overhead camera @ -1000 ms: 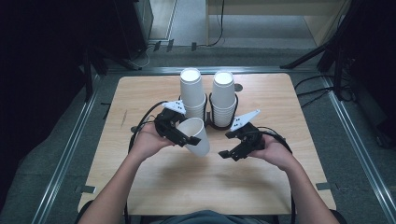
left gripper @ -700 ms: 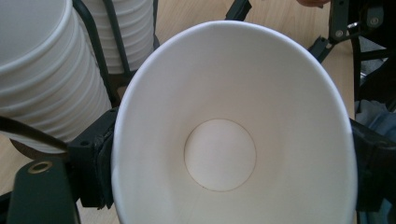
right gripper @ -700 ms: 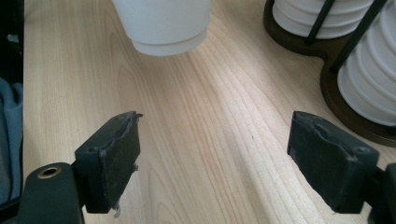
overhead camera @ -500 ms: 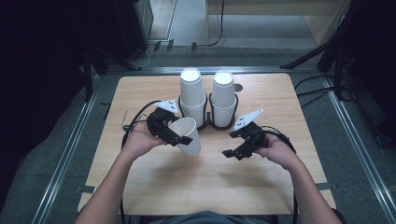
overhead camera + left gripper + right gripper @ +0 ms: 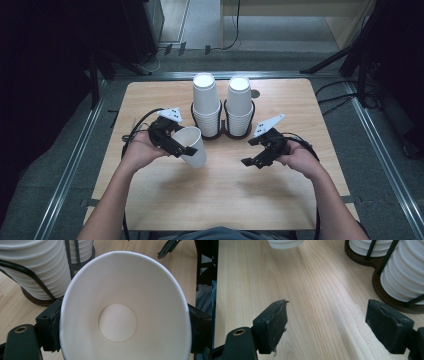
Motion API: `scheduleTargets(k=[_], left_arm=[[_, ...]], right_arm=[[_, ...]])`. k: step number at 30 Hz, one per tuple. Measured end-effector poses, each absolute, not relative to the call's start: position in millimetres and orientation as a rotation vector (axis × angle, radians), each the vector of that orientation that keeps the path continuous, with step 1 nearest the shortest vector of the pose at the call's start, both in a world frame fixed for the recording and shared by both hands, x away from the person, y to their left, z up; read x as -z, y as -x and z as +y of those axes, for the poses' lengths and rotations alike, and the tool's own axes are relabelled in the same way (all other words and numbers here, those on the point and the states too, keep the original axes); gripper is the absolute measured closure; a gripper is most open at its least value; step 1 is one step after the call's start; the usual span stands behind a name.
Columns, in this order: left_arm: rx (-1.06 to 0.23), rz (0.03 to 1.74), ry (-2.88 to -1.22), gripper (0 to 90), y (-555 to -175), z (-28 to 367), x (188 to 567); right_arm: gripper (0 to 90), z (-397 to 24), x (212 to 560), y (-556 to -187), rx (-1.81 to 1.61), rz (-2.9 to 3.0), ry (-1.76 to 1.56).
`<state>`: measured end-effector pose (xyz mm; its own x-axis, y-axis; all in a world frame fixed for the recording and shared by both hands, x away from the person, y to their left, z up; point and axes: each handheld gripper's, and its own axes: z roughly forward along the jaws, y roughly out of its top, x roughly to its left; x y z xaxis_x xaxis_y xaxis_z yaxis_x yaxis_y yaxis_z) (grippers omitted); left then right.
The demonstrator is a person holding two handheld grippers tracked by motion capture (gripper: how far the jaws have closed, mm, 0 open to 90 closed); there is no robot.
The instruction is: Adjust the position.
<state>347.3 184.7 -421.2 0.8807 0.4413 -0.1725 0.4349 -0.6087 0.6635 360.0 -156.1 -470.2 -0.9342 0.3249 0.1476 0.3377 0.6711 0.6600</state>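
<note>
In the high view, the left hand-held gripper [image 5: 186, 149] clamps a single white paper cup [image 5: 192, 146] by its sides, the cup tilted with its mouth toward the person and held at the left middle of the wooden surface [image 5: 210, 200]. The right hand-held gripper [image 5: 251, 161] hovers well apart from it on the right, with nothing between its jaws. Behind both stands a dark two-ring holder [image 5: 223, 131] carrying two stacks of upturned cups, the left stack [image 5: 206, 102] and the right stack [image 5: 239, 104], side by side. The held cup sits just in front of the left stack; whether it touches the holder cannot be told from here.

The left gripper view looks straight into the paper cup [image 5: 122, 312]: its round bottom disc and clean inner wall show, which the high view hides. The black pads [image 5: 53, 327] press its rim into a slight oval. The cup blocks most of what lies ahead; at upper left the ribbed rims of a stack [image 5: 37, 267] and a wire of the holder [image 5: 27, 273] show, and at upper right the tip of the other gripper [image 5: 168, 248].

The right gripper view shows its own jaws spread wide, worn pads [image 5: 275, 326] facing each other over bare wood grain [image 5: 319, 302]. The holder's base [image 5: 387, 296] and a stack [image 5: 407, 272] stand to the right, and the bottom of the held cup [image 5: 284, 243] peeks in at the top.
</note>
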Motion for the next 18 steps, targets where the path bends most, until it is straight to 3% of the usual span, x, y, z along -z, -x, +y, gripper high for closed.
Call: scheduleTargets(k=[18], left_arm=[[-0.055, 0.712, -2.311, 11.2, -355, 219, 421]], right_arm=[[18.5, -161, 476, -365, 1.123, -2.876, 0.591]])
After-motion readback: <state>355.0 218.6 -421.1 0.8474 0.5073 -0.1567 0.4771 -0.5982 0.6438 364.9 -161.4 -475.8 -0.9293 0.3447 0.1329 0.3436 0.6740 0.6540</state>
